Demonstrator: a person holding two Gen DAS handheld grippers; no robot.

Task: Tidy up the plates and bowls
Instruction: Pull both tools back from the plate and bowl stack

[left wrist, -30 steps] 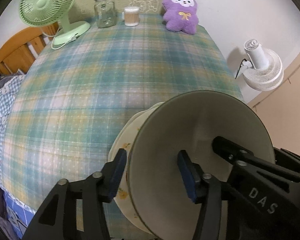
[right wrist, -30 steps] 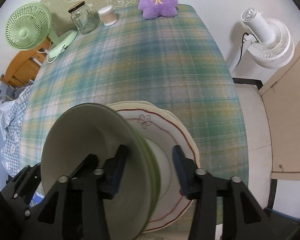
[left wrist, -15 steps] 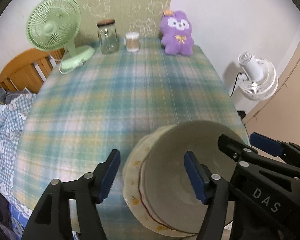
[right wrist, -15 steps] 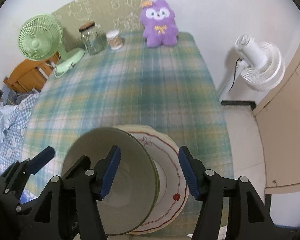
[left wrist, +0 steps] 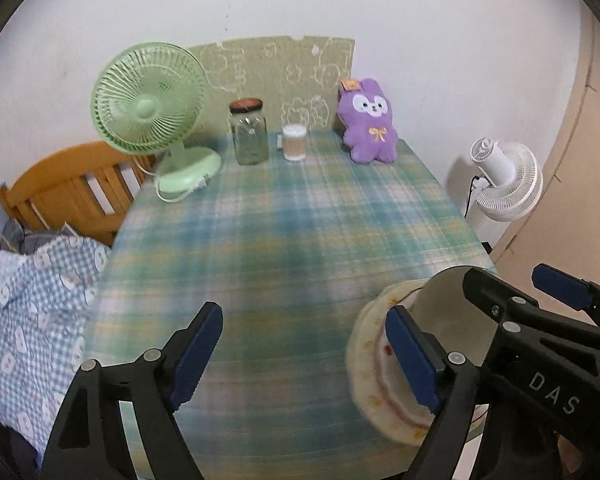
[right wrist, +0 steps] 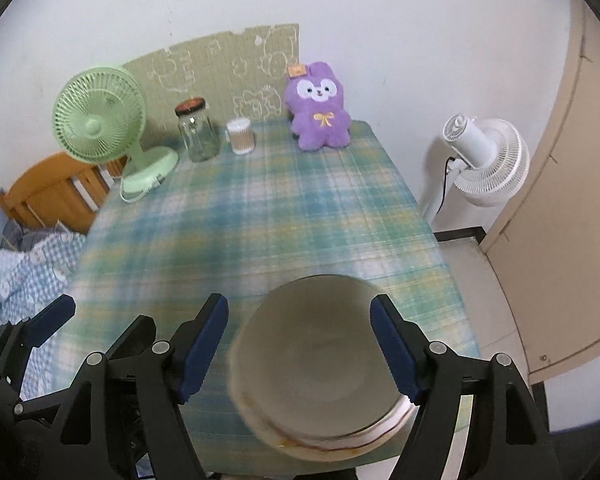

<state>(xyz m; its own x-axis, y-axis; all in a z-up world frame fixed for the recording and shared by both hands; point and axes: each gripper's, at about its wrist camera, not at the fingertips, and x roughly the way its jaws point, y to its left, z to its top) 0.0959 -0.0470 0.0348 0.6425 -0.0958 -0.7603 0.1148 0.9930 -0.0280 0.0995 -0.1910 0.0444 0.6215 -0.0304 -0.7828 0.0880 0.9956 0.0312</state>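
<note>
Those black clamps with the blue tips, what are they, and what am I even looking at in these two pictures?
They are two hand-held grippers; a person holds one in each hand, no robot arm. Each carries a wide-angle camera looking forward along its two fingers, so each picture is one gripper's own view.

In the left view, the left gripper is open and holds nothing; the black piece at its right edge is the right gripper. In the right view, the right gripper is also open, its fingers either side of a bowl without gripping it. The bowl sits on a stack of plates near the table's front edge.

At the far end stand a green fan, a jar, a small cup and a purple plush. A white fan stands beside the table.
</note>
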